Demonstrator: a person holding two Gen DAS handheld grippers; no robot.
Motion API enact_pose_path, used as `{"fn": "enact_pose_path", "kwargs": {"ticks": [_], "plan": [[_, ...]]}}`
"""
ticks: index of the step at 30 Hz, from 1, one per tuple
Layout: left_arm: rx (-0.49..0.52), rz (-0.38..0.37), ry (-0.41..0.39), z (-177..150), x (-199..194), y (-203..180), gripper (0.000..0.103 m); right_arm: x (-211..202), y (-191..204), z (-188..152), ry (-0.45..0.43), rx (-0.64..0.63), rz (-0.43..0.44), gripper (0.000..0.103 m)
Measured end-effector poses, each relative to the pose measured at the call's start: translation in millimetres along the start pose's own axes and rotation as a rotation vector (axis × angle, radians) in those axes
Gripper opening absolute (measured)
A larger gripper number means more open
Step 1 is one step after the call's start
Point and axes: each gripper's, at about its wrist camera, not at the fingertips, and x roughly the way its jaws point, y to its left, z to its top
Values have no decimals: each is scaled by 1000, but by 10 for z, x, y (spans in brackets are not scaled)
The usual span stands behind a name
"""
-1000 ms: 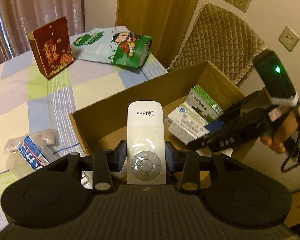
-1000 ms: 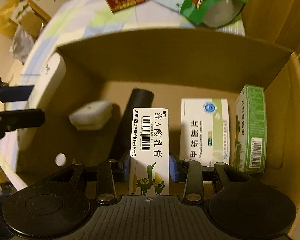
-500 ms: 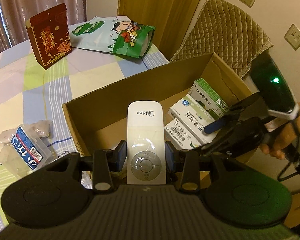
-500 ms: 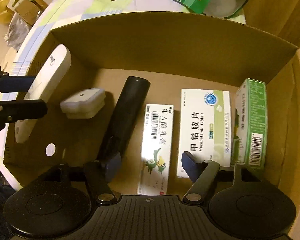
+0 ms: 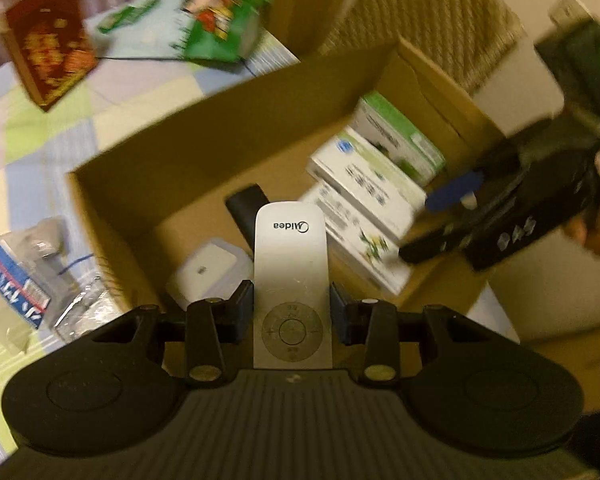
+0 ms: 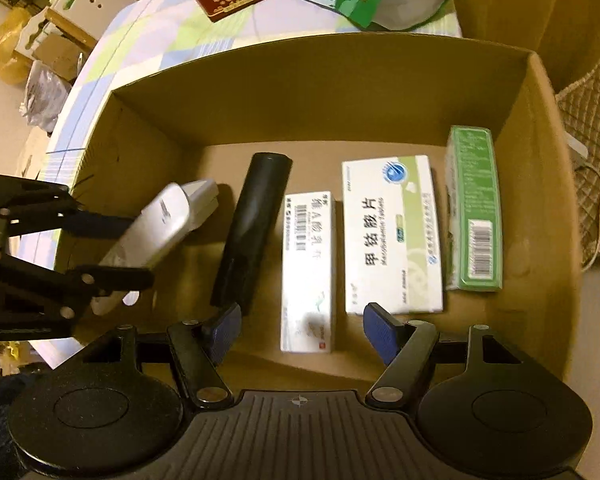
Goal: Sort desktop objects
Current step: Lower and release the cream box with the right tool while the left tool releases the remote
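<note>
My left gripper [image 5: 291,310] is shut on a white Midea remote [image 5: 290,264], tilted down inside the left end of the cardboard box [image 6: 320,80]. The same remote [image 6: 156,232] shows in the right wrist view, held by the left gripper [image 6: 112,248]. On the box floor lie a small white adapter [image 5: 210,268], a black remote [image 6: 254,228], a narrow white ointment box [image 6: 308,268], a white and green tablet box [image 6: 392,236] and a green box [image 6: 474,208]. My right gripper [image 6: 302,330] is open above the ointment box, holding nothing.
On the checked tablecloth [image 5: 28,128] behind the box stand a red gift box [image 5: 48,60] and a green snack bag [image 5: 204,24]. A clear packet with blue print [image 5: 20,288] lies left of the box. A quilted chair back [image 5: 420,40] is beyond the box.
My right gripper let go of the ointment box, opened and drew back upward. My left gripper carried the white remote over the box wall and down inside.
</note>
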Motion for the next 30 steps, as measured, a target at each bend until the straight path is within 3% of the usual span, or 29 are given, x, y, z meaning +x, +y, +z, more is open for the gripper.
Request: {"fn": "enact_pose_path", "kwargs": {"ticks": [8,12,24,26,27,30], "plan": [[207,-49,177,14,280,-34,35,-129,-71,-38,2,50,20,71],[273,-35,240,13,389,-48,35,-102,-28,-63,9,56,25,71],[311,-38,363,72,560,-53,35,-42,-31,-16,126,41,-37,71],[313,-32,365,78,556,-51,36,-41,-53,-10,142,47,-51,80],[314,-31,365,79,553,-51,37,-48,-63,-8,144,50,-61,92],[315,-27,362,81,542,-55,37,-69,-79,2,133,58,-75,92]]}}
